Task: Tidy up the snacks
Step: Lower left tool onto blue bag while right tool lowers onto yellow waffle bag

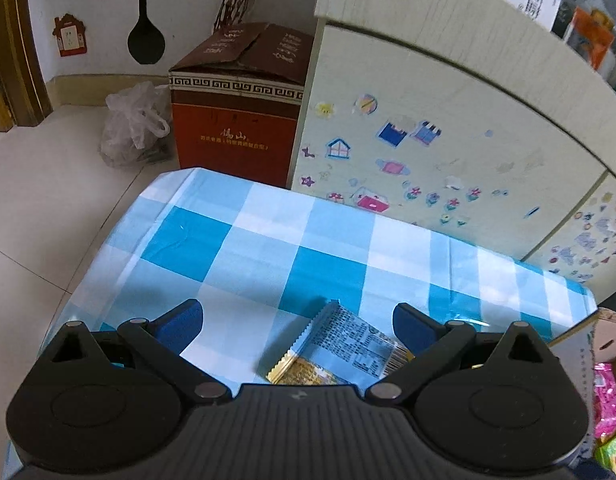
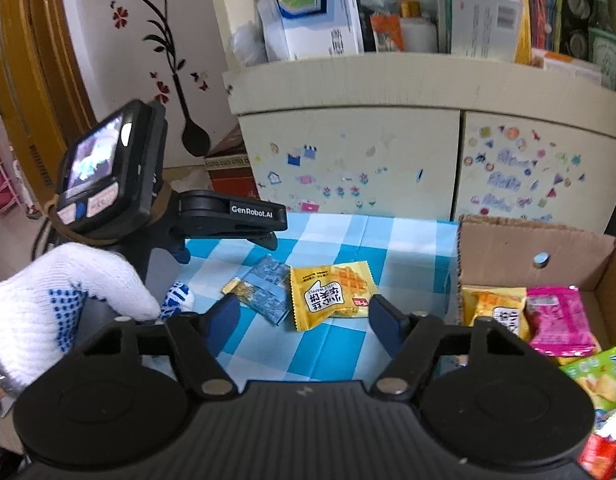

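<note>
A blue-and-gold snack packet (image 1: 339, 346) lies on the blue checked tablecloth (image 1: 244, 240), between the fingers of my open left gripper (image 1: 298, 326). In the right wrist view the same packet (image 2: 264, 290) lies beside a yellow waffle packet (image 2: 331, 294). My open right gripper (image 2: 304, 320) hovers just in front of the waffle packet. The left gripper's body (image 2: 228, 216), held by a gloved hand (image 2: 68, 300), is to the left of both packets. A cardboard box (image 2: 535, 240) at the right holds several snack packets.
A cream cabinet (image 2: 347, 152) covered in stickers stands behind the table, with boxes and bottles piled on top. A red-brown carton (image 1: 236, 120) and a plastic bag (image 1: 132, 128) sit on the floor beyond the table's left corner.
</note>
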### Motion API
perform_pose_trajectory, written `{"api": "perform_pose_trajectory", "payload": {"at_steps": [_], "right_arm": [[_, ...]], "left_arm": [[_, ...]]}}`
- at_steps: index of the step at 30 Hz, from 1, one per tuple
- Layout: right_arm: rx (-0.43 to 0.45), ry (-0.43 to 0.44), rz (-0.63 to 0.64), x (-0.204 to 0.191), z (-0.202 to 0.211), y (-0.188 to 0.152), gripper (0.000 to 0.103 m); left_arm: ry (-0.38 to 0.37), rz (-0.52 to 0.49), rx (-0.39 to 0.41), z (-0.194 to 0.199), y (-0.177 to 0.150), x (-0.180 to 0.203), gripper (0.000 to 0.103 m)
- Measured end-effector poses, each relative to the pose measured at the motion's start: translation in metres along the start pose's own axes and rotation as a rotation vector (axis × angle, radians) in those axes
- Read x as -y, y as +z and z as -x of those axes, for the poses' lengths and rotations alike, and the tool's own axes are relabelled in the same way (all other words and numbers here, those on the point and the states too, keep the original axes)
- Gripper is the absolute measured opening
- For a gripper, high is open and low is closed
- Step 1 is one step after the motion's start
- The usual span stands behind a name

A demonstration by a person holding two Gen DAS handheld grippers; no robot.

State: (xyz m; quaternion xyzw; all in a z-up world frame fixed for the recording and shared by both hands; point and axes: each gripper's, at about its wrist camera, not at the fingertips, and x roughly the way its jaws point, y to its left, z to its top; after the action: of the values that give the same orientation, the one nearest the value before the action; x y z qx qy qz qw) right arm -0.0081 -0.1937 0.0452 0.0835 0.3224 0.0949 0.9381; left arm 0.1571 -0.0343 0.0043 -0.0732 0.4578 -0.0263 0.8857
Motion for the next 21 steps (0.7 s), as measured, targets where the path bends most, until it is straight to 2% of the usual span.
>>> {"api": "perform_pose_trajectory", "payload": {"at_steps": [4,13,21], "right_arm": [[-0.012,-0.034,-0.012,-0.005,-0.026,-0.001,0.059],[-0.013,-0.094,-0.067,0.001,-0.069,-0.001,0.058],[-0.017,-0.083,-0.126,0.010,-0.095,-0.002,0.059]], "left_arm": [[0.010,-0.005,-0.009,-0.013,0.001,0.000,0.103],[0.010,-0.006,-0.037,-0.034,0.000,-0.003,0.103],[0.058,-0.110,-0.031,-0.029,-0.015,-0.009,0.103]]}}
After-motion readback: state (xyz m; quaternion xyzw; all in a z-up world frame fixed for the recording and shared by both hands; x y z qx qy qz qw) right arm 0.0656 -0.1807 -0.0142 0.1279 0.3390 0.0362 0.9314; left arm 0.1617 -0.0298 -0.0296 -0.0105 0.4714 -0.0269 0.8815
